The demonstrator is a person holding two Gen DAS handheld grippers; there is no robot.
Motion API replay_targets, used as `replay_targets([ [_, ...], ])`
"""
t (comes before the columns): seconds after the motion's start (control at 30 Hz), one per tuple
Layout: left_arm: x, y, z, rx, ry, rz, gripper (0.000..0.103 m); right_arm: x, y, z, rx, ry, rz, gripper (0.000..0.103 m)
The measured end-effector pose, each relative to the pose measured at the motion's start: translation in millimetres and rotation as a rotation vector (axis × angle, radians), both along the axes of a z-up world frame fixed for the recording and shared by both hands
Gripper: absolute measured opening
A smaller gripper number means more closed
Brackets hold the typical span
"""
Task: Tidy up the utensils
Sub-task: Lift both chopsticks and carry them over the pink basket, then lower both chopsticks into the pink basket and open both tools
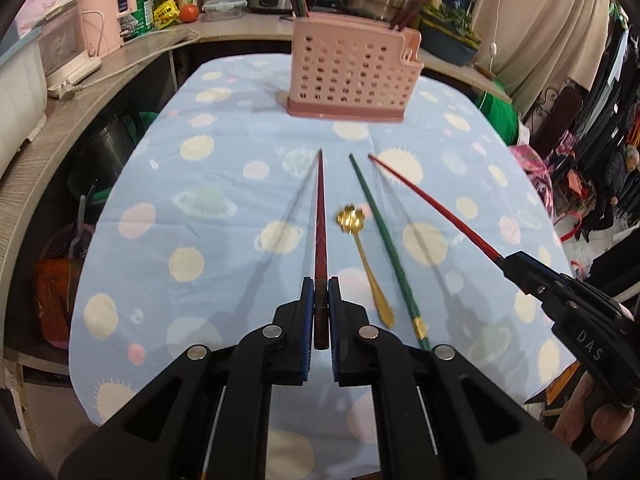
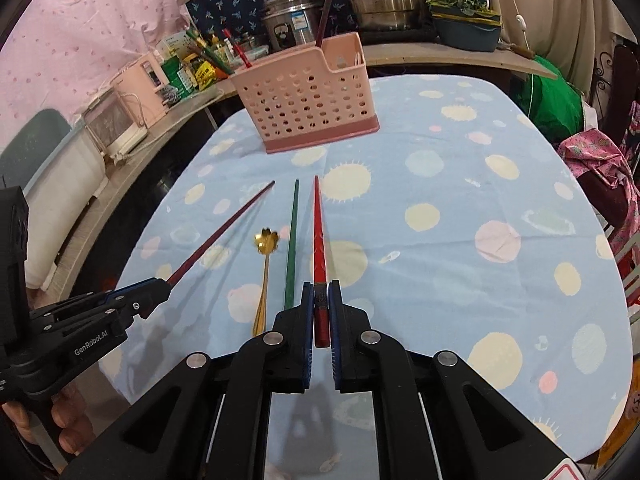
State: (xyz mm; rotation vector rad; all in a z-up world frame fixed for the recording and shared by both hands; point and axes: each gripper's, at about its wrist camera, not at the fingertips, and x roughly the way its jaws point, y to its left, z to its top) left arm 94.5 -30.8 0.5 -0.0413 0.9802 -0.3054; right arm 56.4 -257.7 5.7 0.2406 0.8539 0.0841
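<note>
Each gripper clamps a chopstick pointing tip-first toward the pink holder [image 1: 352, 76]: left gripper [image 1: 321, 300] the dark red chopstick [image 1: 320, 220], right gripper [image 2: 321, 300] the bright red chopstick [image 2: 319, 236], seemingly nearer.

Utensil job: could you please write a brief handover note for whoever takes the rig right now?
Left gripper: shut on the dark red chopstick, raised over the table.
Right gripper: shut on the bright red chopstick, also raised.
Green chopstick and gold spoon lie on the tablecloth.
Pink utensil holder already has several chopsticks.
Left: drop both held chopsticks in, then the green one and spoon.
</note>
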Motion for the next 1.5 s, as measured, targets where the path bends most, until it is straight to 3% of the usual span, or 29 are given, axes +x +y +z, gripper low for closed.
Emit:
replay_targets([
  [0.3,25.1,10.1,48.9,-0.030,-0.106,0.041,0.007,19.1,-18.5,55.7,0.015,-0.143,-0.031,0.007],
  [0.57,52.2,13.6,80.3,-0.033,-0.176,0.078,0.007,38.8,-25.1,82.8,0.011,-0.218,-0.039,0.007],
  [1.5,114.2,-0.4,141.4,-0.061,-0.293,0.090,0.007,91.8,-52.7,120.1,0.088,-0.289,-0.071,0.007],
])
